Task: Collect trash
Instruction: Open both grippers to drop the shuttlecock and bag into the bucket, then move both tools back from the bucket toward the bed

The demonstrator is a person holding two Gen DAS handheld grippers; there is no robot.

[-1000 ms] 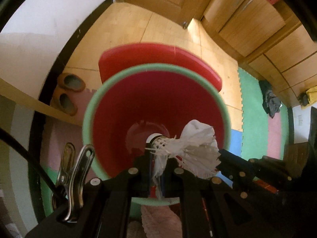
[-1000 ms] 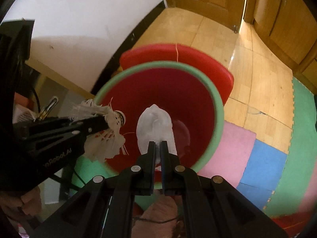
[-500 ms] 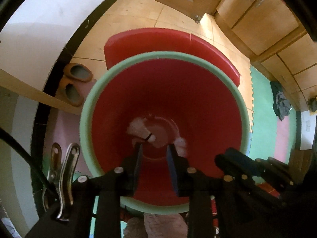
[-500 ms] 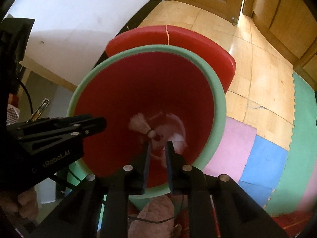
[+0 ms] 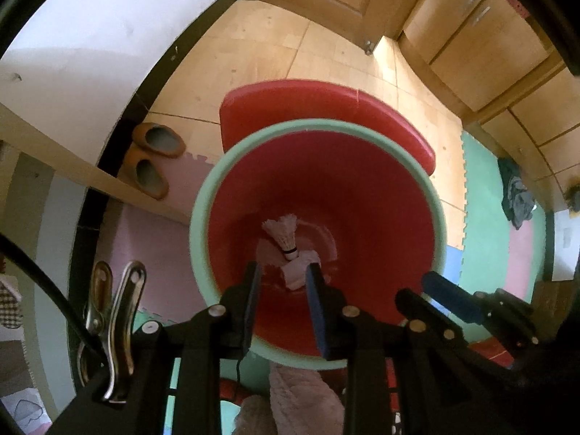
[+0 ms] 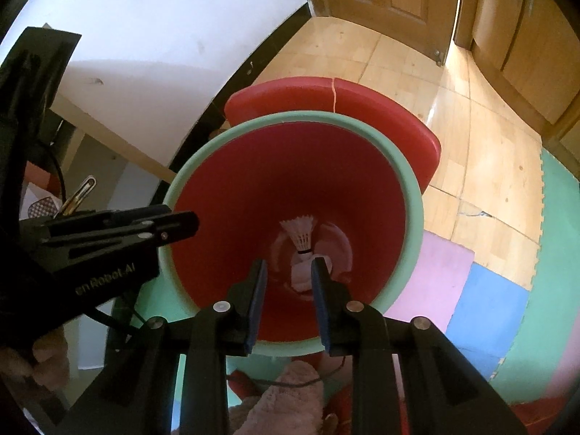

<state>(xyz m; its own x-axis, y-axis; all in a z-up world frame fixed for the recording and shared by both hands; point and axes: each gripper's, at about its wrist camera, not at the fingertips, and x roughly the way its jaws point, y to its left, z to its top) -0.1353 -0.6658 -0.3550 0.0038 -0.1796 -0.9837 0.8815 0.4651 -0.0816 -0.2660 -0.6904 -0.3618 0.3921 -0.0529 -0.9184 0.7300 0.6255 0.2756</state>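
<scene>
Two pieces of trash lie at the bottom of the one red bin (image 5: 380, 217) with a green rim: one white shuttlecock (image 5: 282, 233) and one crumpled tissue (image 5: 295, 272), touching each other. Both claws hang over the bin mouth, the left gripper (image 5: 282, 279) and the right gripper (image 6: 288, 275) each spread apart and empty. Two brown slippers (image 5: 154, 159) sit by the wall.
</scene>
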